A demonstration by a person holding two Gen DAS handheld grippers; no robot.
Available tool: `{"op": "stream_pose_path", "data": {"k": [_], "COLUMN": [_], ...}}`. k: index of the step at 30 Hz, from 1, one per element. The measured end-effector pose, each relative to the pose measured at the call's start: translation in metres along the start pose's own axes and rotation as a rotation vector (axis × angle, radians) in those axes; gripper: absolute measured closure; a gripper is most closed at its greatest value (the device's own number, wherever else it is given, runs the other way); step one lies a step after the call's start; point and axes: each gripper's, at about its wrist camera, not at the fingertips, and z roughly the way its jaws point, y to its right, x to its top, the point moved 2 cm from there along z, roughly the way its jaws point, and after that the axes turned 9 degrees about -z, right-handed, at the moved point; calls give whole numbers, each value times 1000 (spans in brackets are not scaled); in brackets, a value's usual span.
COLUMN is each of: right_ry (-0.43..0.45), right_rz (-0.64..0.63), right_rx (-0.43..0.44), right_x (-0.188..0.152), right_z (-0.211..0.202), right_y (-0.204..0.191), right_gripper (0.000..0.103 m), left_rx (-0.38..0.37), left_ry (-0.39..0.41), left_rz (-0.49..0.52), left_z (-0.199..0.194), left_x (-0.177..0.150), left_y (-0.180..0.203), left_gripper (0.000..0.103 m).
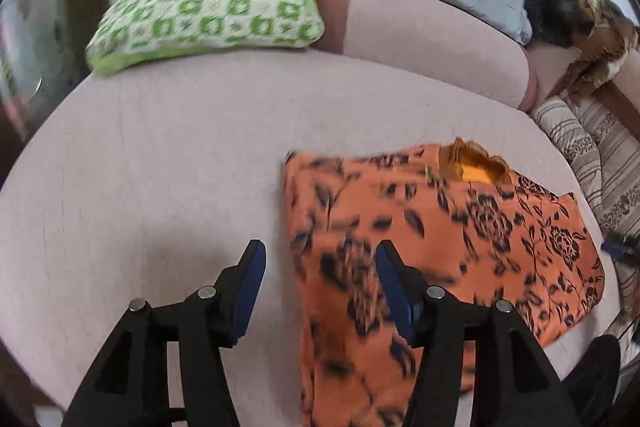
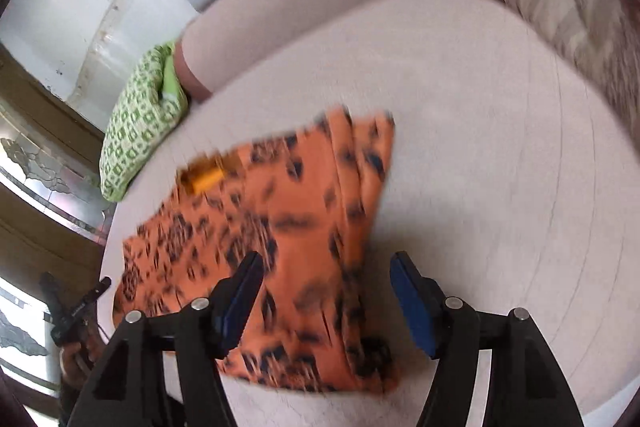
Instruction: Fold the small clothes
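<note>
— Two grippers on show, so start with the left wrist view. What have we got?

— The left gripper (image 1: 320, 263) hangs with its jaws spread wide and nothing between them. Its right finger sits over the near-left part of the orange floral garment (image 1: 440, 239), its left finger over bare pink bed sheet (image 1: 160, 167). Whether it touches the cloth, I can't tell.

— And the garment itself?

— Lying folded on the sheet, neck opening with a yellow lining at its far edge. Beyond the garment, well apart, a green patterned pillow (image 1: 208, 15); a striped blanket (image 1: 592, 155) lies to the garment's right.

— Over to the right wrist view.

— Blurry one! The right gripper (image 2: 326, 275) is gaping too, holding nothing. Its left finger is over the garment (image 2: 280, 211), its right finger just off the garment's right edge, above the sheet (image 2: 480, 147). The green pillow (image 2: 136, 135) sits beyond the garment's left side.
</note>
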Motion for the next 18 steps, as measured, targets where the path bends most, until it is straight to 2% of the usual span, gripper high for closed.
{"op": "stream_pose_path", "data": {"k": [2,5,6,7,12,14,17,18], "right_ry": [10,-9,-14,-21,-44,-48,-75,-81], "right_rz": [-69,-128,-131,-139,-178,-192,-193,-202], "right_rx": [3,-40,-45,-53,-120,-180,-186,-184], "right_x": [16,33,34,36,44,50,52,52], "right_z": [9,34,37,42,60,68,76,79], "right_y": [-9,-20,-19,-18,-8,-4,4,4], "right_gripper": [34,34,34,34,34,34,35,58], "left_rx": [21,25,29,26,29,36,34,45], "left_ry": [-30,-84,-80,-78,-88,-99,-105,-108], "left_rz": [37,35,38,43,56,42,27,49], "left_z": [30,56,56,58,69,75,77,78], "left_x": [12,12,9,10,9,10,10,10], "left_y": [0,-1,-2,0,0,-3,-4,-2], "left_gripper": [45,49,57,59,59,59,59,76]}}
